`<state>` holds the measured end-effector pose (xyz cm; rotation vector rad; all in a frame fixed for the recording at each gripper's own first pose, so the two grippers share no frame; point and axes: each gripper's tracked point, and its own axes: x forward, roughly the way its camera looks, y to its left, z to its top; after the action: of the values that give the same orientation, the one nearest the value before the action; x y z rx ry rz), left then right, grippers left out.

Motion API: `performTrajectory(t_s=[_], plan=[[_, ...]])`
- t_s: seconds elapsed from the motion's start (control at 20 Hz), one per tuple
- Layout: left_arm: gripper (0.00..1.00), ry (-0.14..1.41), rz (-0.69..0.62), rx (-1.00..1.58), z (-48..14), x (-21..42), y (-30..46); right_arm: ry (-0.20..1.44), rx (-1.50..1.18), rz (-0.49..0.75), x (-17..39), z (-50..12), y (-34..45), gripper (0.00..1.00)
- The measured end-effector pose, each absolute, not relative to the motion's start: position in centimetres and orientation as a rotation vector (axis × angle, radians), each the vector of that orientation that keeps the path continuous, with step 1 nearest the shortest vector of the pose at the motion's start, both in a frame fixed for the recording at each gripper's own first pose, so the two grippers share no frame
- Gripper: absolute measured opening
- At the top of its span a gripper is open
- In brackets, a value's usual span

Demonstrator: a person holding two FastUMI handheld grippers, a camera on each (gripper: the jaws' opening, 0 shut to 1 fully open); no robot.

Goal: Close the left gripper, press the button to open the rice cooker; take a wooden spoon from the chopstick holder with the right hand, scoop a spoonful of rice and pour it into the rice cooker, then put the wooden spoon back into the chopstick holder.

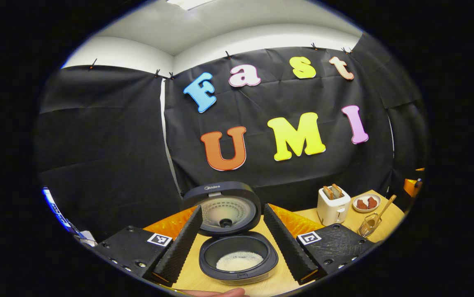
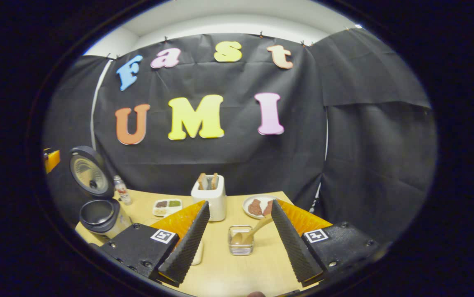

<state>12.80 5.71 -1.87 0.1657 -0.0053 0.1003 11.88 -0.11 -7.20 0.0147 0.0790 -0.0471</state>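
Left gripper view: we are seeing left hand-held gripper (image 1: 232, 241) gaping wide, rice cooker (image 1: 237, 255) lying at 6 o'clock, lid up, rice (image 1: 239, 260) inside. Right hand-held gripper (image 2: 237, 243) spreading apart, empty; wooden spoon (image 2: 250, 234) leaning in chopstick holder (image 2: 240, 241) on counter (image 2: 237, 272).

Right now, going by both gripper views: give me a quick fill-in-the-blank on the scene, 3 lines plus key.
1. The rice cooker lid stands ____.
2. The wooden spoon rests in the ____.
3. The toaster holds two slices of ____.
4. The left gripper jaws are ____.

Missing words: open; chopstick holder; bread; open
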Motion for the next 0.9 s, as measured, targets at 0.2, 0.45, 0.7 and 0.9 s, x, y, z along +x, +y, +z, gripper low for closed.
performTrajectory(t_s=[0.2, 0.45, 0.7, 0.9], plan=[[0.95, -0.053, 0.104, 0.140, 0.6, 13.3, 6.6, 0.006, -0.010, 0.017, 7.3, -2.6, 4.4, 1.00], [0.95, -0.061, 0.115, 0.139, 4.1, 17.4, 8.1, 0.007, -0.021, 0.061, 4.9, -0.7, 6.9, 1.00], [0.95, 0.111, 0.103, 0.032, 3.6, 25.7, 9.3, 0.068, -0.026, 0.087, 4.5, -1.8, 8.2, 1.00], [0.95, 0.324, 0.124, -0.066, -1.1, 30.7, 10.6, 0.089, -0.049, 0.096, 4.3, -1.7, 8.4, 1.00]])
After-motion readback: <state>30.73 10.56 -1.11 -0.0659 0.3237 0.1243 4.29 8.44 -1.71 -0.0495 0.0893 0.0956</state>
